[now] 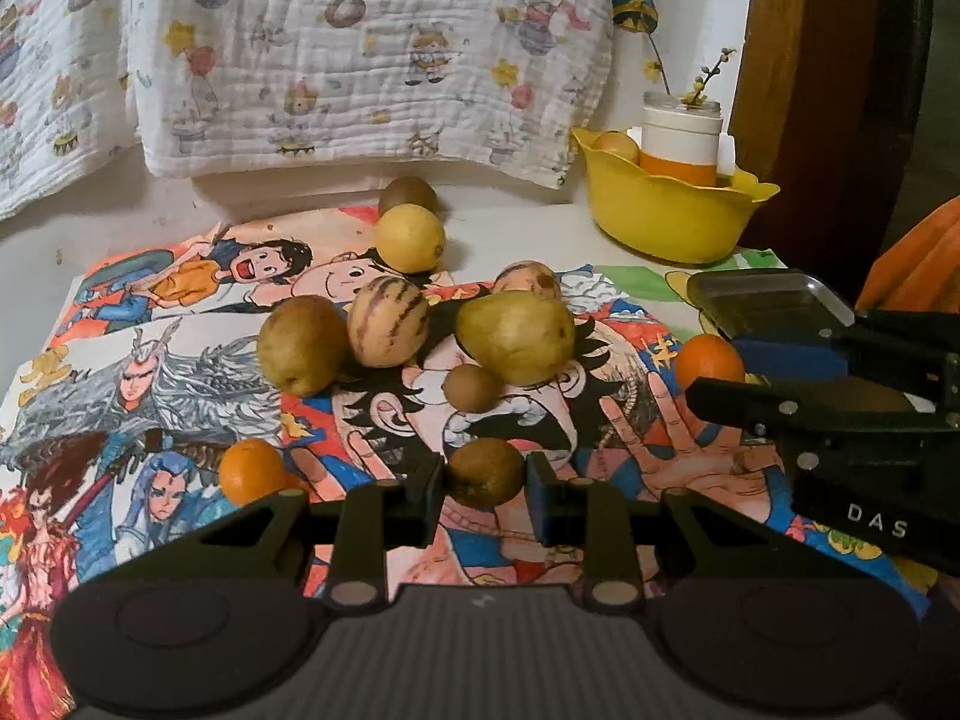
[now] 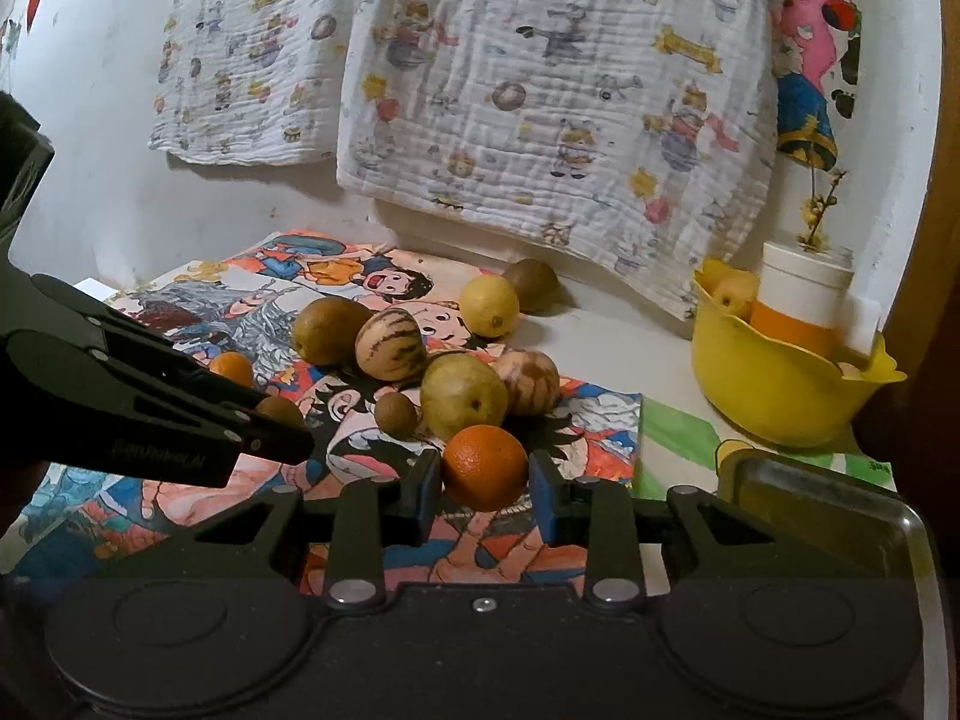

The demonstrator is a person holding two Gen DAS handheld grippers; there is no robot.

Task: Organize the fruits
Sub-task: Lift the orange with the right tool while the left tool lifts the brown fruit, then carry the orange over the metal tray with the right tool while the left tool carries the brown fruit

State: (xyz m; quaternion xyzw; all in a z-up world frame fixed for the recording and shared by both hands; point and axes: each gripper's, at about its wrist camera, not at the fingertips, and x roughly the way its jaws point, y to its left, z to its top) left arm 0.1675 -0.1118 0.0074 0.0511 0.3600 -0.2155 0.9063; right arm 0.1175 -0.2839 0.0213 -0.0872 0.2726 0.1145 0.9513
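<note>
My left gripper is shut on a brown kiwi low over the cartoon mat; it also shows in the right wrist view. My right gripper is shut on an orange, which also shows in the left wrist view. A cluster of fruit lies ahead: two green pears, a striped melon, a second striped fruit, a small kiwi, a lemon, a kiwi behind it and another orange.
A yellow bowl at the back right holds a white and orange jar and a pale fruit. A metal tray lies at the right near my right gripper. Printed cloths hang on the wall behind.
</note>
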